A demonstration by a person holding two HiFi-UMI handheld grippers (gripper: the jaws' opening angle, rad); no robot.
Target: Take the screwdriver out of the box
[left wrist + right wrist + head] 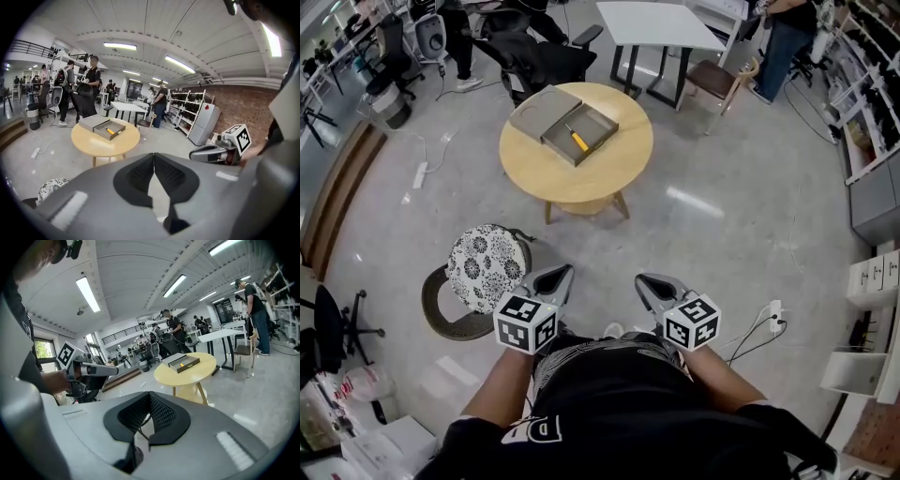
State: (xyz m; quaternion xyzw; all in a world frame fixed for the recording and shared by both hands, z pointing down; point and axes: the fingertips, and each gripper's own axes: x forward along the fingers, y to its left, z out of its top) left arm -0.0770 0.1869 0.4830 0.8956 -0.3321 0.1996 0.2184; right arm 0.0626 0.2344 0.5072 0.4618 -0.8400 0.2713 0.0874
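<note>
- status: nothing of the task is done as far as i can see. the approach, the reach into the box and the lift-out all remain, in my judgement.
- screwdriver [577, 140], count one: yellow handle, lying inside the open box [598, 127], which sits on the round table [581, 187] toward its far side.
- box, count one tray. one flat grey slab [539, 111], apparently its lid, lies on the table just beside the tray.
- left gripper [562, 274], count one: jaws pressed together with nothing between them, well short of the table on its near side.
- right gripper [645, 281], count one: jaws together, empty, likewise well short of the table.
- round table, count one: pale wood top.
- patterned stool [486, 265], count one: on the floor off the table's near left side.
</note>
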